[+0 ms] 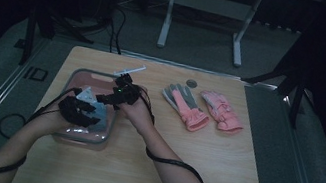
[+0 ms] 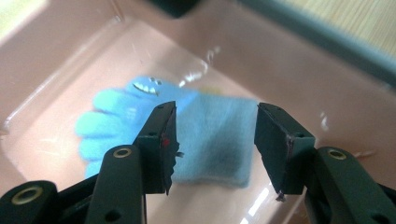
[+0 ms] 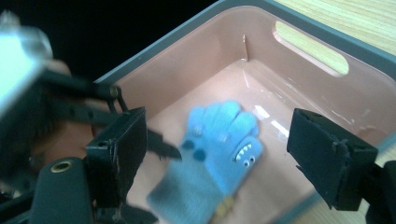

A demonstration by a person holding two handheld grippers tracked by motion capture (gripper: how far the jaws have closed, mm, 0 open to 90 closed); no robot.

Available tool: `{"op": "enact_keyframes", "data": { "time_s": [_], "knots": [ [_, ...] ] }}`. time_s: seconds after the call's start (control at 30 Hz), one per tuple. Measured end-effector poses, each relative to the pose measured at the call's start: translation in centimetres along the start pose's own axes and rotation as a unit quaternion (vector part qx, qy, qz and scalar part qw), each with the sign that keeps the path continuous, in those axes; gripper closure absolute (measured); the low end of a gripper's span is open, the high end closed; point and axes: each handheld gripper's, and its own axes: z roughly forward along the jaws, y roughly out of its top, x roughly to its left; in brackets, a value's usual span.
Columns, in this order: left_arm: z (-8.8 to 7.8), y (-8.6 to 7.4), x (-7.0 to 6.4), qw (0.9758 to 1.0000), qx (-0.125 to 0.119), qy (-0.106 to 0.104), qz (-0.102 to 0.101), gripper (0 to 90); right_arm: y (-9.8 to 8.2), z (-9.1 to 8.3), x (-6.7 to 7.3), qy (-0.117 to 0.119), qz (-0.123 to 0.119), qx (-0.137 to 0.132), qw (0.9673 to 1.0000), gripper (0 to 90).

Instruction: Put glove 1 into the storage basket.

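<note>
Blue glove (image 3: 212, 154) lies flat on the floor of the pink bin (image 3: 196, 65), with the left gripper (image 2: 215, 140) and right gripper (image 3: 217, 144) both released, jaws apart above it.

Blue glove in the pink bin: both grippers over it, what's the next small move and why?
Probably lift both grippers clear of the bin. The blue glove lies flat on its floor, and the left gripper and right gripper stand open above it, pads off the fabric. Two pink gloves wait on the table.
</note>
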Motion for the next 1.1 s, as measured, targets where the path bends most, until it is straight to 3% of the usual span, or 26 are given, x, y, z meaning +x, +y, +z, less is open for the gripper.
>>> {"op": "enact_keyframes", "data": {
  "time_s": [0.17, 0.23, 0.37, 0.53, 0.6, 0.73, 0.9, 1.1],
  "knots": [
    [-1.0, 0.8, -0.9, 0.9995, -0.029, 0.000, -0.007, 49.5, -0.6, -2.0, 0.0, -0.001, -0.019, -0.009, 0.9998, 19.2],
    [-1.3, 1.7, -1.9, 0.9986, -0.050, -0.012, -0.012, 50.4, -1.3, -3.6, 0.0, -0.006, -0.033, -0.013, 0.9994, 19.2],
    [-1.3, 2.5, -2.7, 0.9979, -0.061, -0.019, -0.012, 52.1, -2.1, -5.0, -0.1, -0.002, -0.036, -0.015, 0.9992, 19.0],
    [-0.8, 4.0, -4.7, 0.9962, -0.076, -0.040, 0.013, 52.9, -4.0, -7.1, -0.7, -0.016, -0.052, -0.009, 0.9985, 18.4],
    [-0.5, 4.5, -5.5, 0.9962, -0.073, -0.041, 0.023, 53.0, -4.8, -7.6, -1.0, -0.018, -0.049, -0.006, 0.9986, 18.0],
    [0.1, 5.4, -7.2, 0.9947, -0.075, -0.061, 0.036, 53.0, -6.6, -8.5, -2.0, -0.022, -0.047, 0.000, 0.9987, 16.6],
    [1.7, 6.3, -9.1, 0.9929, -0.074, -0.085, 0.038, 52.9, -8.6, -9.7, -3.1, -0.022, -0.035, 0.000, 0.9992, 15.2],
    [3.1, 7.0, -10.9, 0.9923, -0.077, -0.090, 0.038, 52.8, -10.2, -11.4, -3.9, -0.024, -0.031, -0.011, 0.9992, 14.4]
  ]
}}
